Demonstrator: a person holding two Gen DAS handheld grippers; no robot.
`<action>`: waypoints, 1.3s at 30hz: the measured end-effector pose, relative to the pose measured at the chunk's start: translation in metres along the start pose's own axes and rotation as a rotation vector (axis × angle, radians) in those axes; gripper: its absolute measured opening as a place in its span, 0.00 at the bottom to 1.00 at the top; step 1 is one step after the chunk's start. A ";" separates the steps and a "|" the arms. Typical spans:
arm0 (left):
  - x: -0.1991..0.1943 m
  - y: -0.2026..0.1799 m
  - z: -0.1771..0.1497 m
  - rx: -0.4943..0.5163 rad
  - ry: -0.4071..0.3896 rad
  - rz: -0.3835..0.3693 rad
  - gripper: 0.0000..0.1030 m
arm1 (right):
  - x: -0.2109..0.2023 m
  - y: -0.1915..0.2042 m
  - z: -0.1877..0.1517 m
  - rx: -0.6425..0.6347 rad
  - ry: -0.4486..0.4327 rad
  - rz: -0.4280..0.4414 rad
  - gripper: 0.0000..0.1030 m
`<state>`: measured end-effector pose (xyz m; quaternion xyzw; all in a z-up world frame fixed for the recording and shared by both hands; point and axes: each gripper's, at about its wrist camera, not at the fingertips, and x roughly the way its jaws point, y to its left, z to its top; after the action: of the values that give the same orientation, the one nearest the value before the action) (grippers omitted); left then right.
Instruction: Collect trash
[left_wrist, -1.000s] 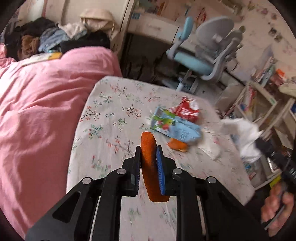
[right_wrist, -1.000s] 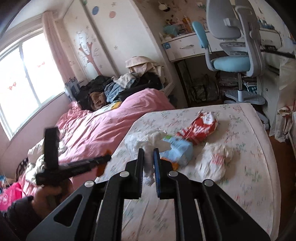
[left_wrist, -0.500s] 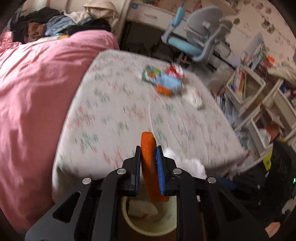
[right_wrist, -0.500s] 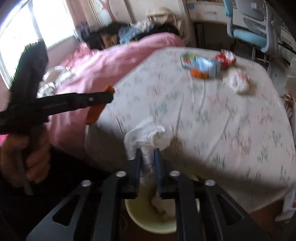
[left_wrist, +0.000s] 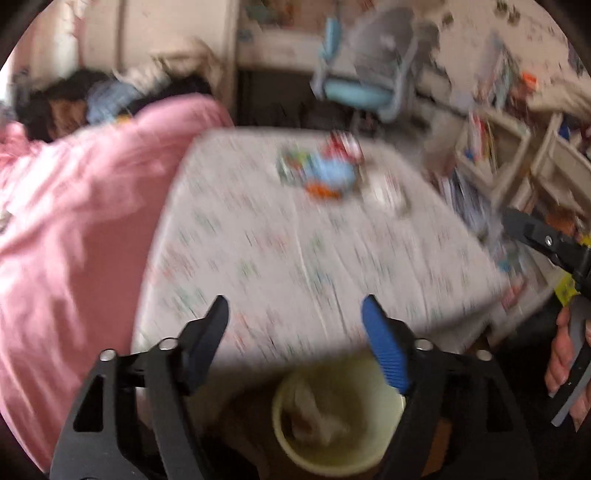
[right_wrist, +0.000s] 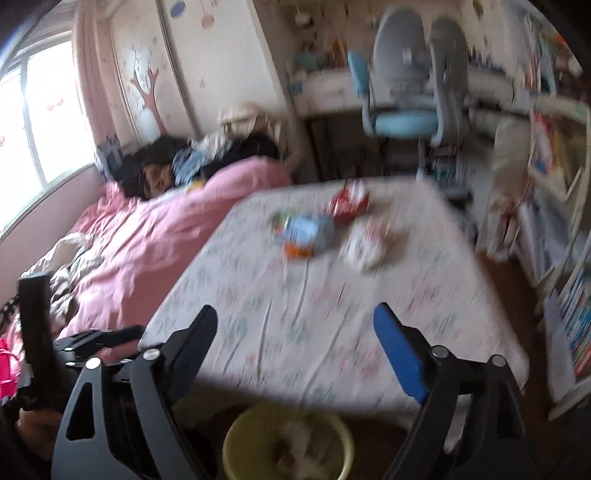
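Observation:
My left gripper (left_wrist: 295, 306) is open and empty above a pale yellow bin (left_wrist: 336, 417) on the floor at the bed's foot. White tissue and something orange lie inside it. My right gripper (right_wrist: 295, 317) is open and empty above the same bin (right_wrist: 288, 443). On the floral sheet (left_wrist: 295, 258) far ahead lie a blue wrapper (left_wrist: 328, 173), a red wrapper (left_wrist: 343, 144), an orange piece (left_wrist: 321, 190) and a white wrapper (left_wrist: 386, 190). The blue wrapper (right_wrist: 306, 230), red wrapper (right_wrist: 349, 199) and white wrapper (right_wrist: 364, 242) also show in the right wrist view. Both views are blurred.
A pink duvet (left_wrist: 74, 221) covers the bed's left side, with clothes piled at its head. A blue and grey desk chair (right_wrist: 406, 92) stands beyond the bed. Shelves of books (left_wrist: 517, 155) line the right side.
Both grippers have opened. The orange piece has left the left gripper and the white tissue has left the right gripper; both now lie in the bin. Both cameras tilted up toward the bed.

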<state>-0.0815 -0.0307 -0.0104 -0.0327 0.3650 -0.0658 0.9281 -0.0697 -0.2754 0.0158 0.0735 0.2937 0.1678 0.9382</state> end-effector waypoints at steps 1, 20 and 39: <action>-0.003 0.003 0.008 -0.010 -0.030 0.013 0.77 | 0.000 -0.002 0.008 -0.010 -0.033 -0.018 0.88; 0.039 0.060 0.117 -0.085 -0.147 0.139 0.93 | 0.085 -0.058 0.055 0.163 0.034 -0.041 0.89; 0.058 0.041 0.102 -0.005 -0.094 0.180 0.93 | 0.084 -0.036 0.054 0.061 0.040 -0.050 0.90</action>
<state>0.0341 0.0030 0.0209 -0.0052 0.3228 0.0206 0.9462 0.0356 -0.2808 0.0071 0.0912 0.3190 0.1365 0.9334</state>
